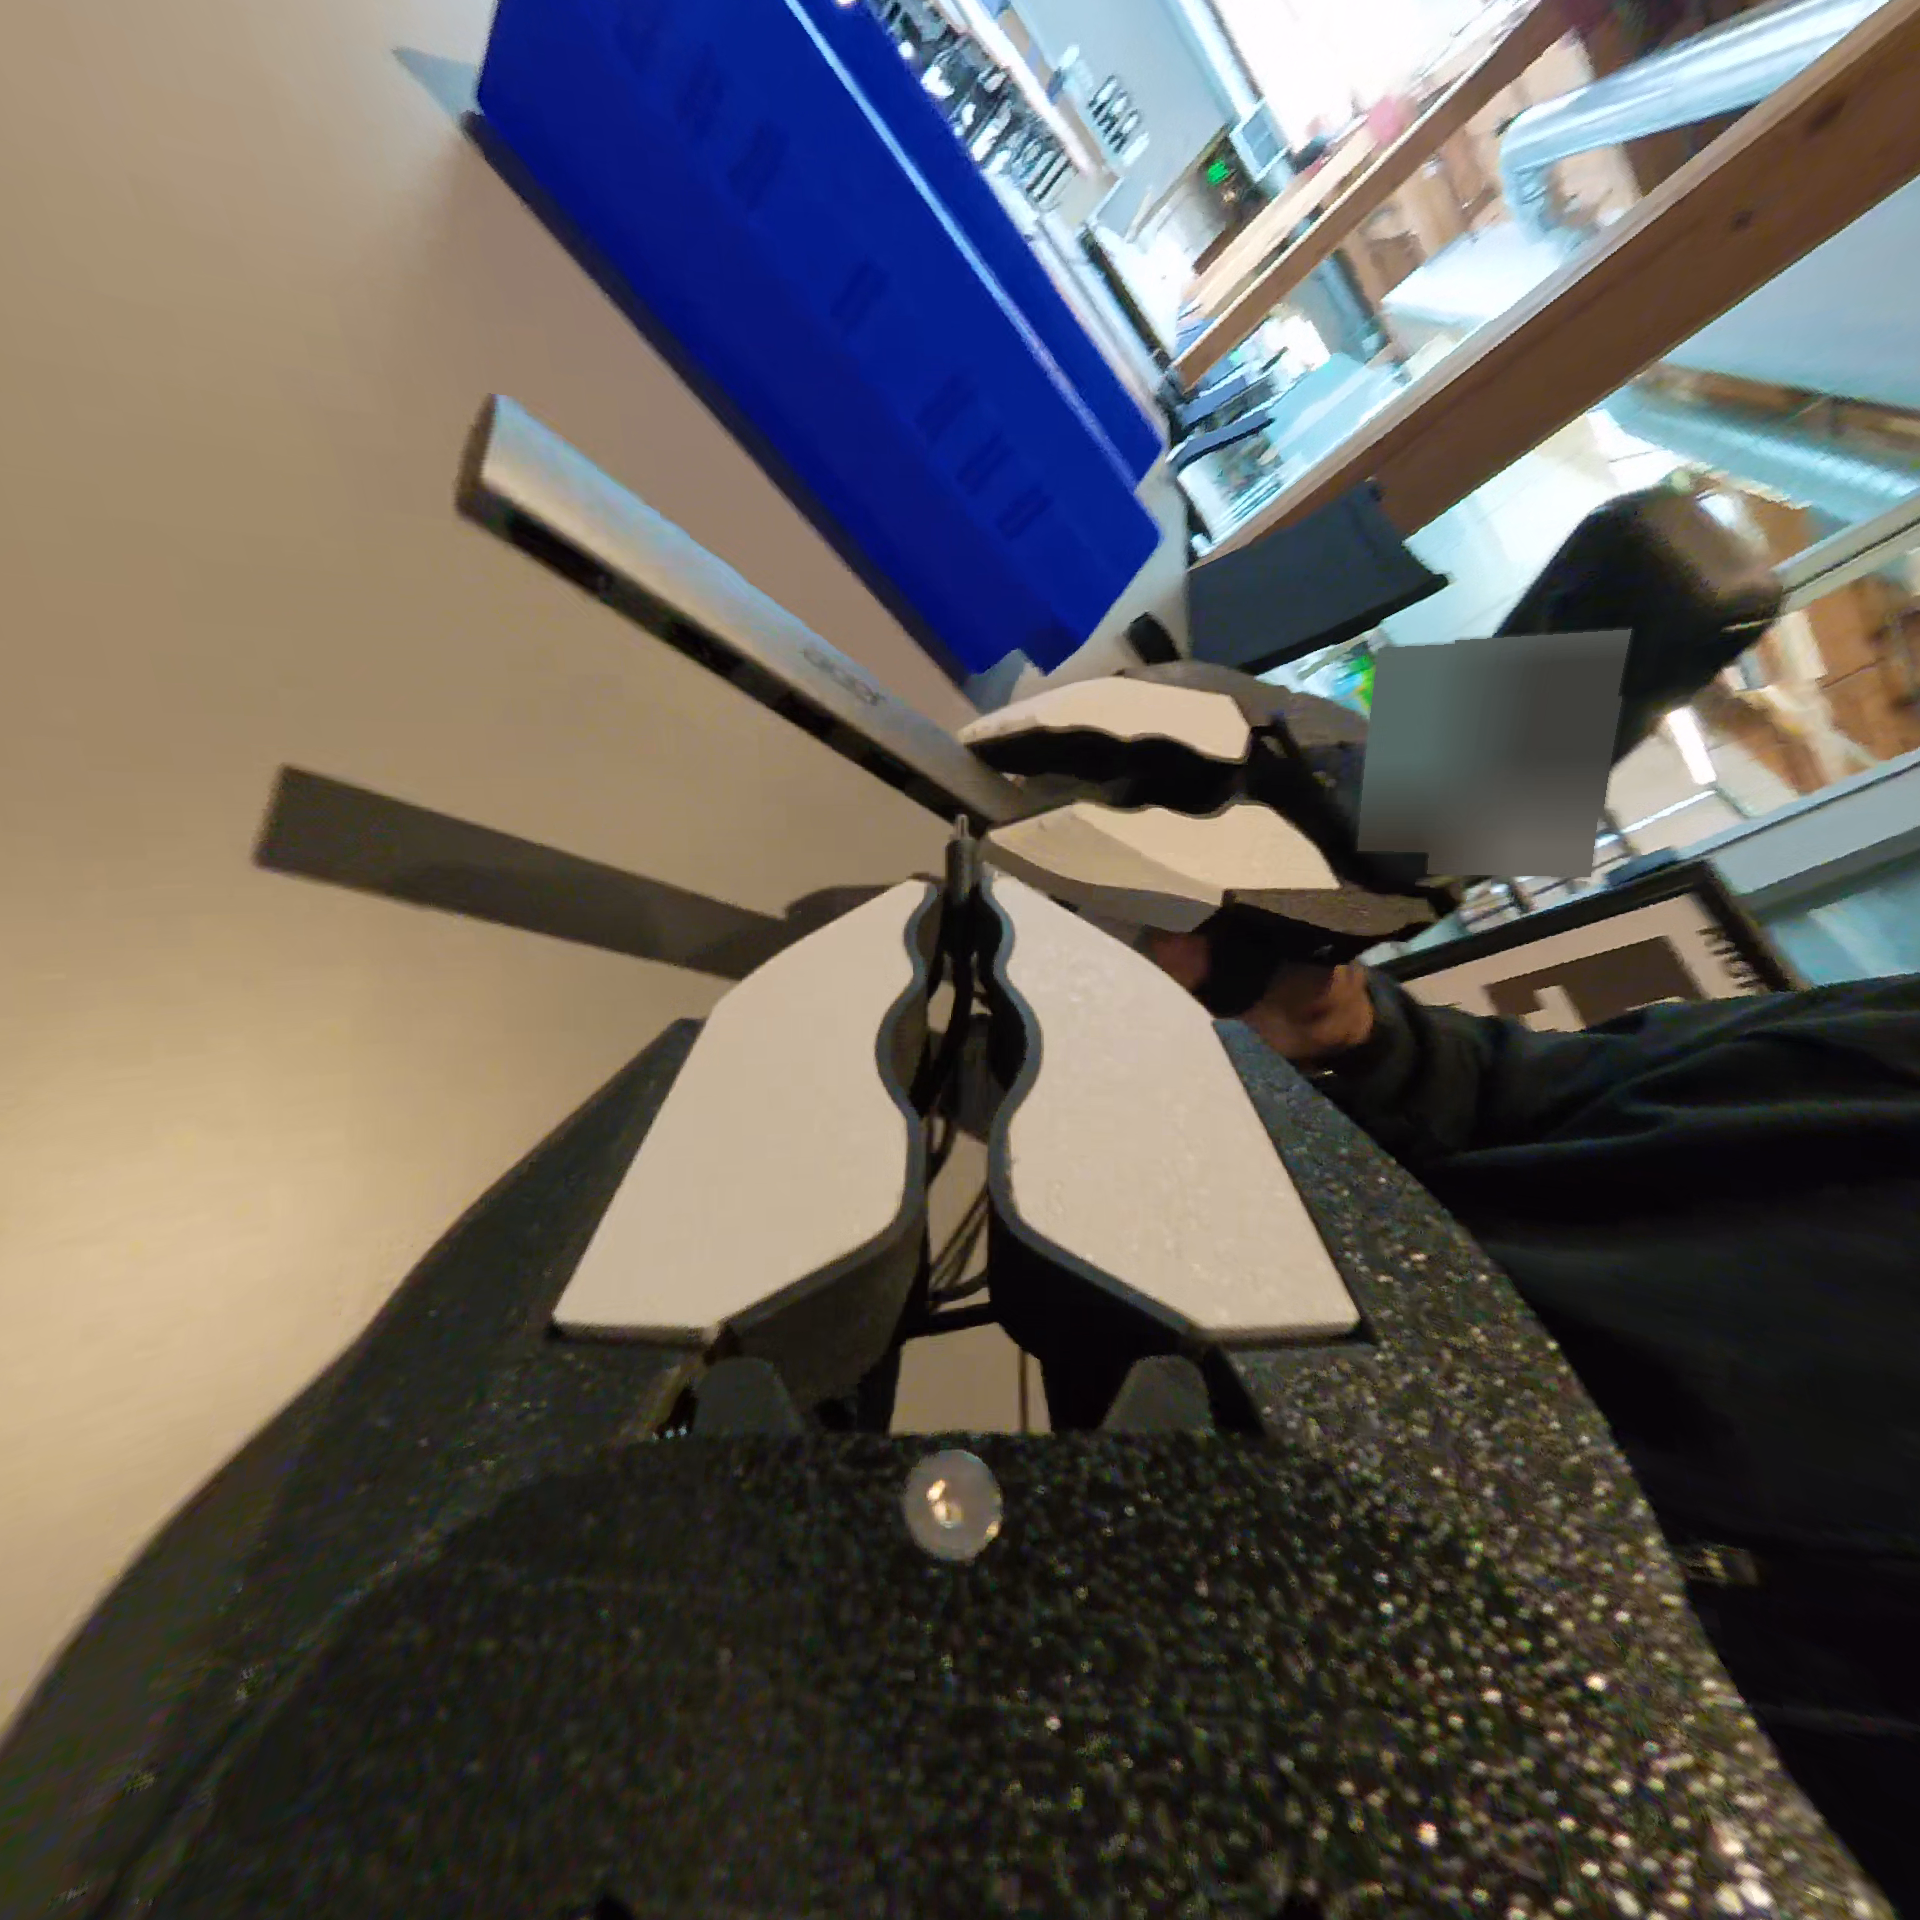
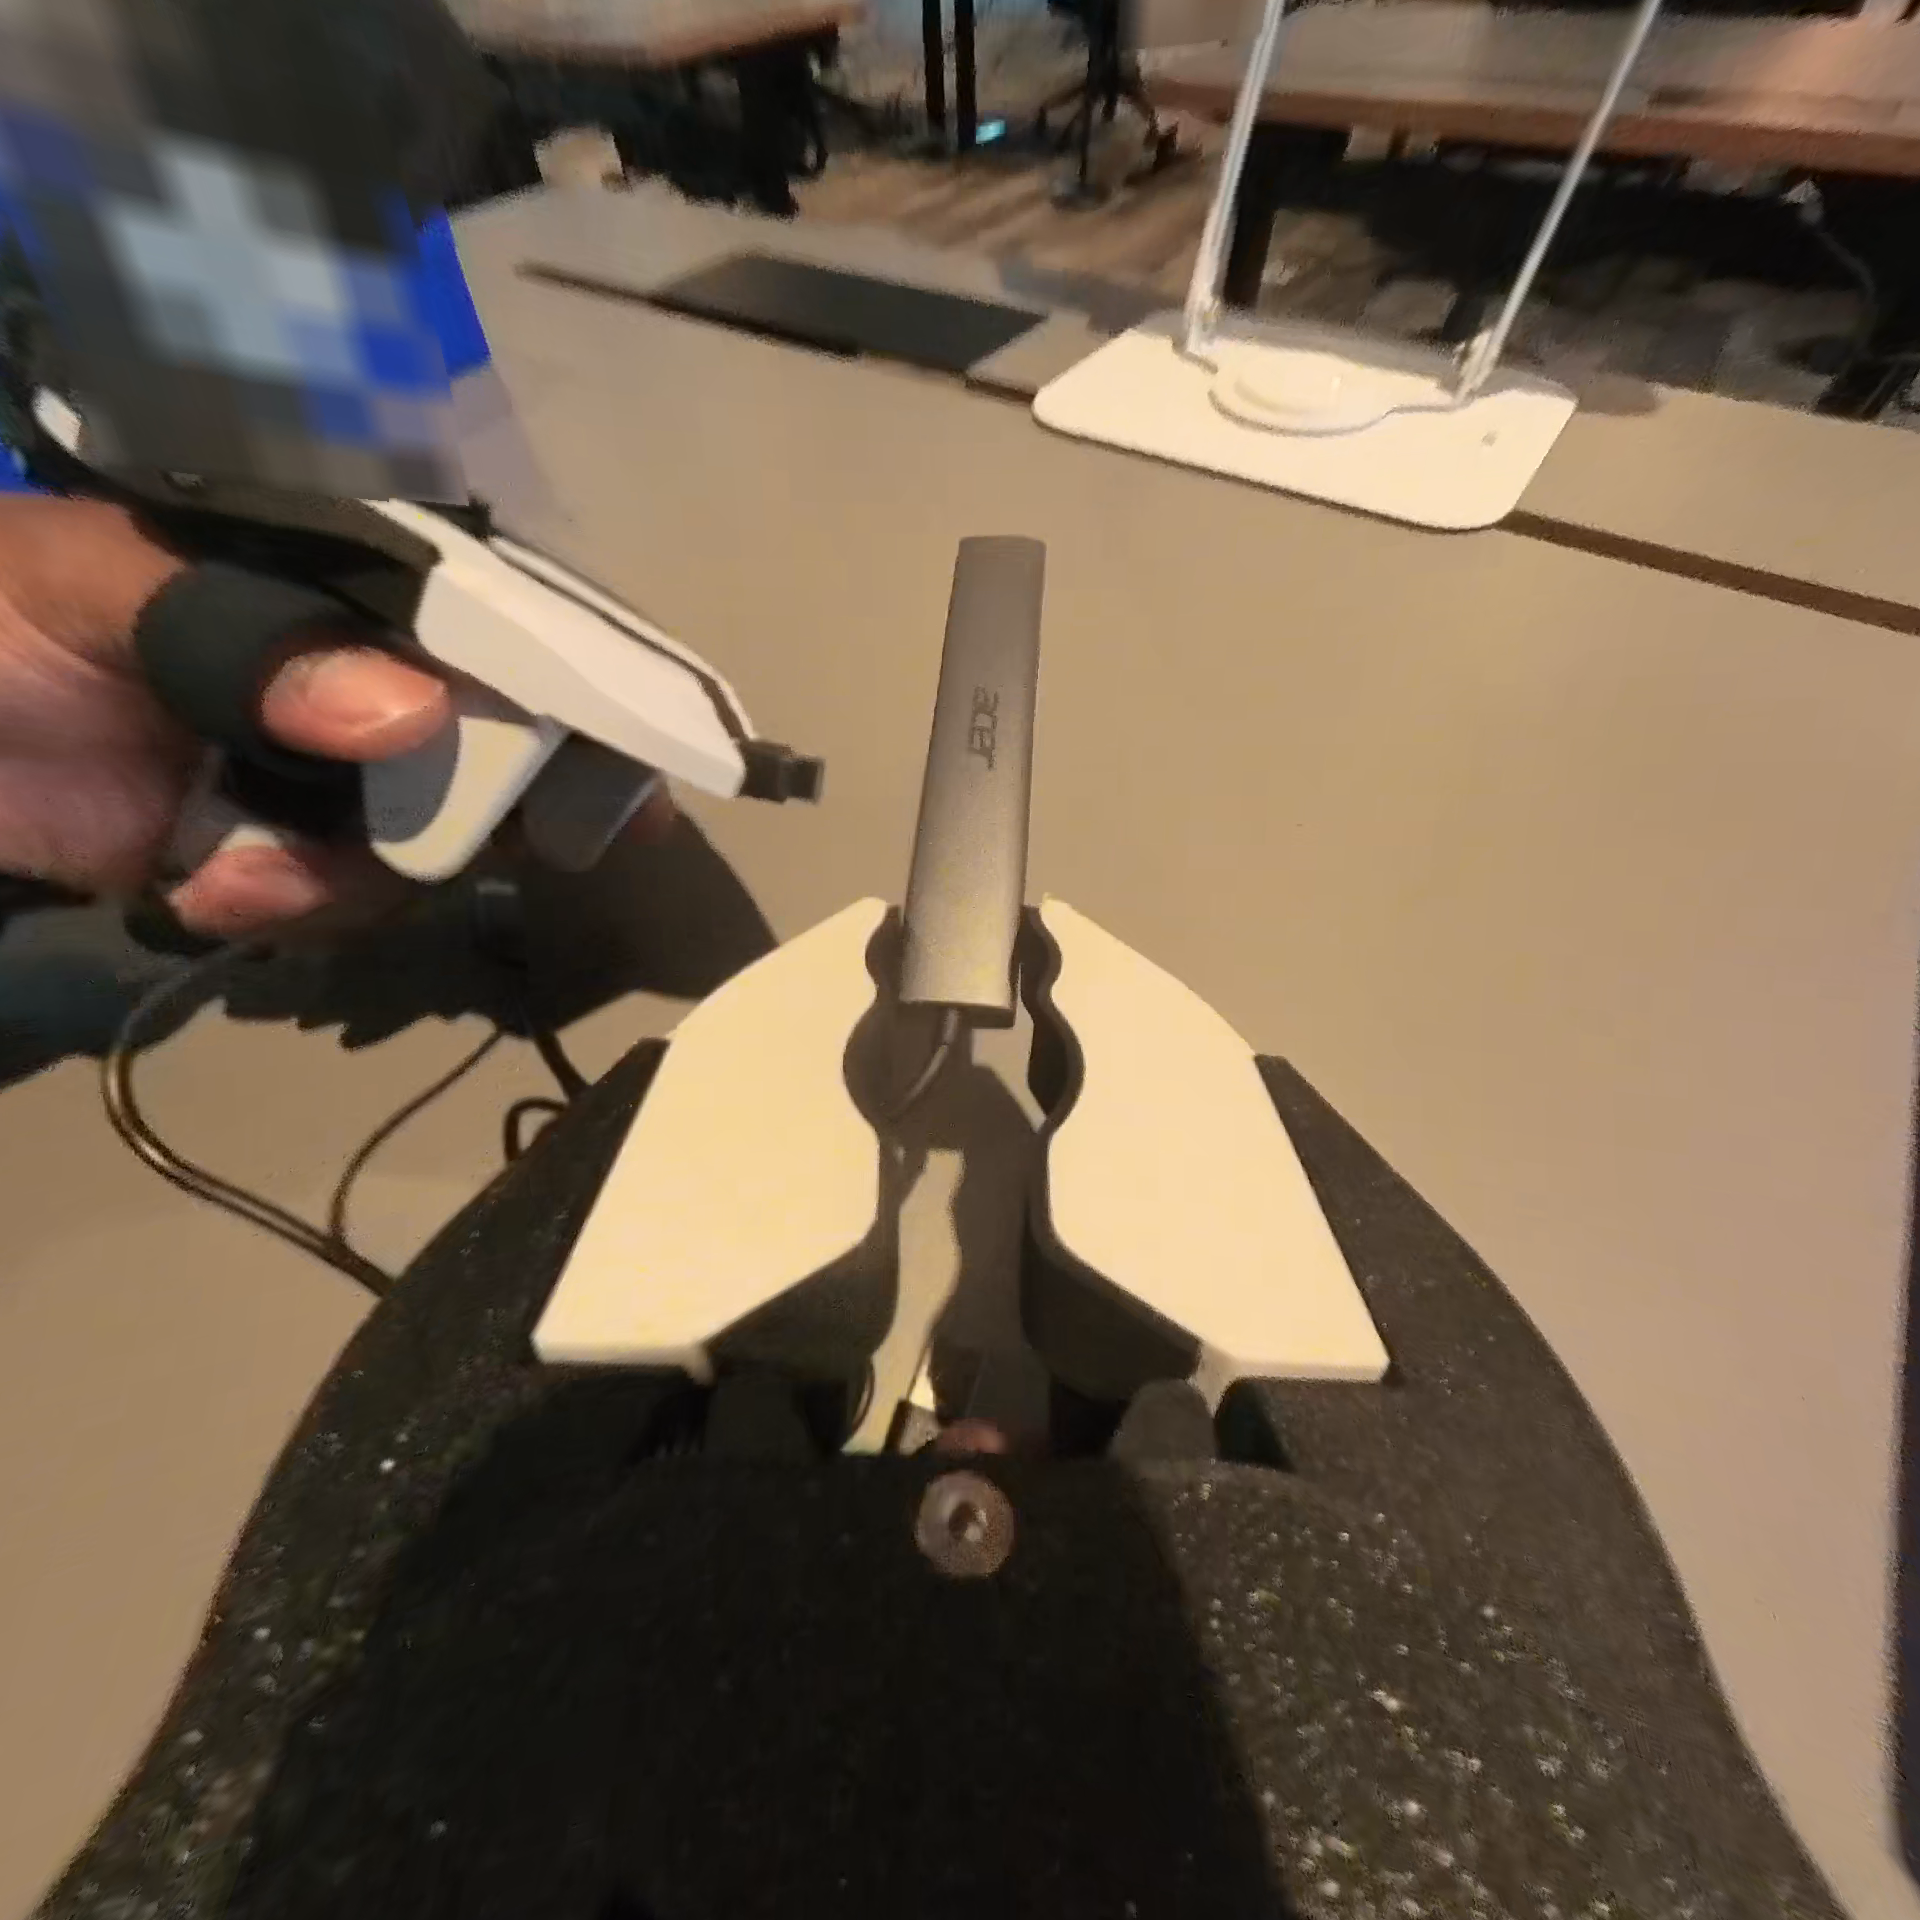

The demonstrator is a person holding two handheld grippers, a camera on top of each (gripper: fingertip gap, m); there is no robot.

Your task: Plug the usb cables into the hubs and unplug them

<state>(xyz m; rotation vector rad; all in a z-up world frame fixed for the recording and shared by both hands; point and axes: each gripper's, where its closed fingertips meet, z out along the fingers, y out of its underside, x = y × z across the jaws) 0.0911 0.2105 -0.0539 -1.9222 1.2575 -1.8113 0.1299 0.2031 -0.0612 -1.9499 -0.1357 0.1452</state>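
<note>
1. Gripping the near end of a slim grey hub (image 2: 971, 790): right gripper (image 2: 961, 914), jaws closed down to the hub's width, hub jutting forward off the beige table (image 2: 1351, 831) and casting a long dark shadow on it.
2. Trailing back from the hub's held end between the white fingers (image 2: 1132, 1122): a short black lead (image 2: 920, 1070).
3. Pinching a small black usb plug (image 2: 787, 774): left gripper (image 1: 961, 883), jaws nearly together on it, the plug's tip sticking out past the fingertips.
4. Pointing toward the hub's side from the left in the right wrist view, near it but with a clear gap between, not inserted.
5. Looping over the table below the left gripper: thin black cables (image 2: 208, 1153).
6. Wrapped around the left gripper's handle: a bare hand (image 2: 156, 748) with a black finger sleeve.
7. Standing beyond the hub on the table: a blue box (image 1: 831, 312) seen from the left wrist; a white lamp base (image 2: 1309, 426) with two slim rods, and a flat dark pad (image 2: 852, 312), seen from the right wrist.
8. Crowding the right edge of the left wrist view: a dark sleeve (image 1: 1662, 1195) behind the right gripper.
</note>
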